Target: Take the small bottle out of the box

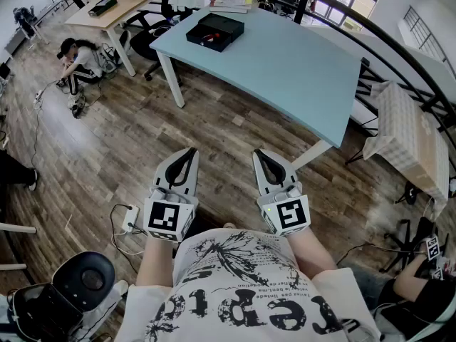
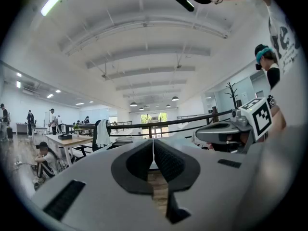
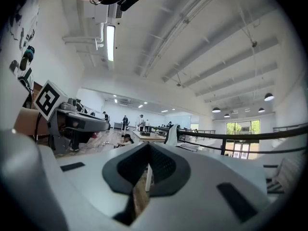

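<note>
A black open box (image 1: 215,31) lies near the far left corner of the light-blue table (image 1: 285,59), and something red shows inside it; the small bottle cannot be made out. Both grippers are held close to my body over the wooden floor, well short of the table, pointing level toward it. My left gripper (image 1: 187,152) (image 2: 153,147) has its jaws together with nothing between them. My right gripper (image 1: 261,154) (image 3: 148,150) is likewise shut and empty. Each gripper shows in the other's view, side by side.
A wooden desk (image 1: 114,9) and a dark chair (image 1: 146,40) stand at the back left. A person (image 1: 78,59) sits on the floor there. A black railing (image 1: 399,52) curves behind the table. A white power strip (image 1: 130,219) and cables lie near my feet.
</note>
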`<state>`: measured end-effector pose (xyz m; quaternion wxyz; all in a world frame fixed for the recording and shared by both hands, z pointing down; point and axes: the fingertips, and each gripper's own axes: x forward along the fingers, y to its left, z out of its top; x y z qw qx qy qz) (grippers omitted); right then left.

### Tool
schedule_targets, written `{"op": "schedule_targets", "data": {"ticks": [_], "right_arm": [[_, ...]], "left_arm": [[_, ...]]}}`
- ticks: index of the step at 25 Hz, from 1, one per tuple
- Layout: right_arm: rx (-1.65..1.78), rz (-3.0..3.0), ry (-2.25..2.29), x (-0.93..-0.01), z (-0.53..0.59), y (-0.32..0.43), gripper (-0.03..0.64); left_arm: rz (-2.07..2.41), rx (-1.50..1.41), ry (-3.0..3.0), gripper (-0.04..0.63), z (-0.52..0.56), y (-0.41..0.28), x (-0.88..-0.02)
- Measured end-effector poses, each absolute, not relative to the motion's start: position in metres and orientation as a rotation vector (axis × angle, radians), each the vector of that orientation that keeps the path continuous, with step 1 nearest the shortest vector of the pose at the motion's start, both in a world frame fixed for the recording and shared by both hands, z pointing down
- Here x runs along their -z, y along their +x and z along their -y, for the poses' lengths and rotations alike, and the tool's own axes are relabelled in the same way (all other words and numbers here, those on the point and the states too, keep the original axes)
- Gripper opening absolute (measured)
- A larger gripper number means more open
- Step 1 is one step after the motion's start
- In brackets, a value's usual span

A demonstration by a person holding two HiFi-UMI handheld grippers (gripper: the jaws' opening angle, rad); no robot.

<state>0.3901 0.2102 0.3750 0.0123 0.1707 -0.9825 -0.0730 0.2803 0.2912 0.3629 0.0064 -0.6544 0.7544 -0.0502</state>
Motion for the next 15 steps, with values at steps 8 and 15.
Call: {"op": "schedule_targets", "data": {"ticks": [8, 15], "right_arm": [[0.216, 3.061, 0.515, -0.381, -0.207, 0.379, 0.006], [0.125, 3.067, 0.542, -0.386, -0.196, 0.368, 0.008]], "left_arm": [[-2.365, 0.147, -2.055, 0.021, -0.287, 0.271, -0.367], [-2.363, 0.154, -2.099, 0.021, -0.275, 0.257, -0.376]]}}
